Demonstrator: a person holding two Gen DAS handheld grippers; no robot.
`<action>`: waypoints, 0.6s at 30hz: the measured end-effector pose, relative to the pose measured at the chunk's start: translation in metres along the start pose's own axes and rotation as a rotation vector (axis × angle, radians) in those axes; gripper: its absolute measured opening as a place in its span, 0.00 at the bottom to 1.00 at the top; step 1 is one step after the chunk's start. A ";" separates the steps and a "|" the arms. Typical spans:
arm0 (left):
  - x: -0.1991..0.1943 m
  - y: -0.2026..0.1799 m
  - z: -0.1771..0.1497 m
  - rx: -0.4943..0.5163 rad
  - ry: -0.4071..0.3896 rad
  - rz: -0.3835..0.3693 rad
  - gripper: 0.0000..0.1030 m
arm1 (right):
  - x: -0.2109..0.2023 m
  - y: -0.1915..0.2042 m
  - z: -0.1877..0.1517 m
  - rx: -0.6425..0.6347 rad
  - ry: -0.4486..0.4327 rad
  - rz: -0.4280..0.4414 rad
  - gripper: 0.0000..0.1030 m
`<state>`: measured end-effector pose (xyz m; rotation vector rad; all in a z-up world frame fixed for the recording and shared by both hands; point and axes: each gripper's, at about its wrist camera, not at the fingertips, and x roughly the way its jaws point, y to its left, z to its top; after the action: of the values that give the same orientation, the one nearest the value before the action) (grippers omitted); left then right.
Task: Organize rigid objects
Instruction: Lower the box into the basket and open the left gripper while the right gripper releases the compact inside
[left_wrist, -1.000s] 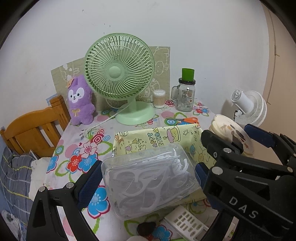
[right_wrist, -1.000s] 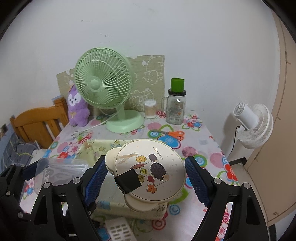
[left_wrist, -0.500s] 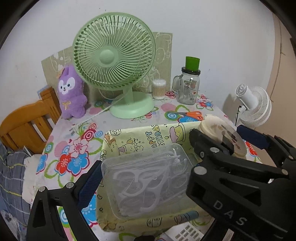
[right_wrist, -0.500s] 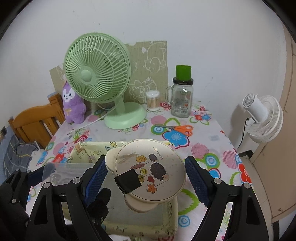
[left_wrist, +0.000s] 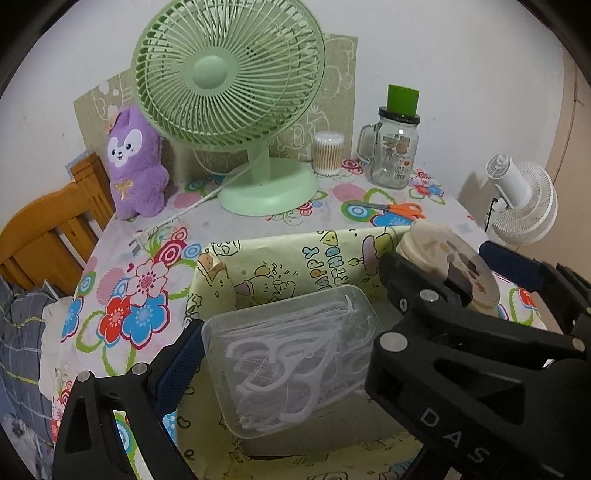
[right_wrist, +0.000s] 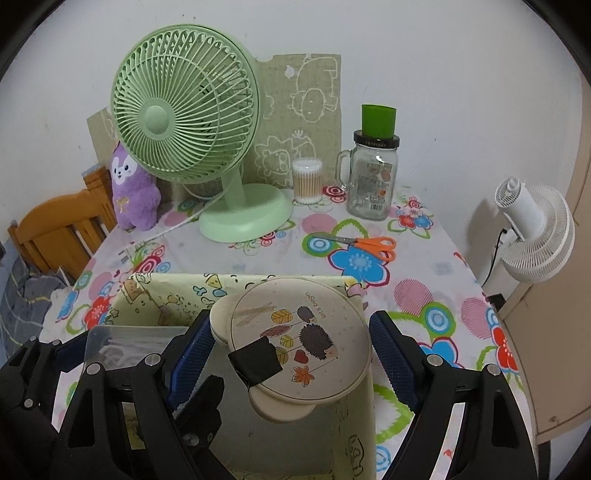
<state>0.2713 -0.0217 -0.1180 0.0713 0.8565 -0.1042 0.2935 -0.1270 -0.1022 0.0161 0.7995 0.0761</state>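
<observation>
The fan (right_wrist: 184, 122) stands behind the fabric bin (right_wrist: 177, 291), scissors (right_wrist: 364, 245) to its right.

My left claw (left_wrist: 284, 365) holds a clear box of white plastic hooks (left_wrist: 295, 358), my right claw (right_wrist: 290, 350) a cream round case with a hedgehog picture (right_wrist: 299, 339), both over the yellow cartoon bin (left_wrist: 295, 258).

Back of table crowded — green fan (right_wrist: 184, 122), jar (right_wrist: 373, 184), scissors (right_wrist: 364, 245); the yellow bin (right_wrist: 155, 291) seems open above.

The storage bin (left_wrist: 321, 254) reads "HAPPY BIRTHDA"; the right gripper (right_wrist: 290, 354) body shows "DAS".
</observation>
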 end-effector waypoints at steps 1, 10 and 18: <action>0.001 0.000 0.000 0.001 0.003 0.000 0.96 | 0.001 0.001 0.000 -0.005 0.000 -0.001 0.83; 0.003 0.000 0.001 0.000 0.006 0.010 0.99 | 0.008 0.006 0.001 -0.021 0.007 0.017 0.88; -0.008 -0.001 0.000 0.012 -0.005 0.017 1.00 | -0.003 0.005 -0.001 -0.012 -0.002 0.032 0.93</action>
<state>0.2660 -0.0224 -0.1117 0.0896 0.8501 -0.0935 0.2905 -0.1226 -0.1011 0.0176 0.7965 0.1107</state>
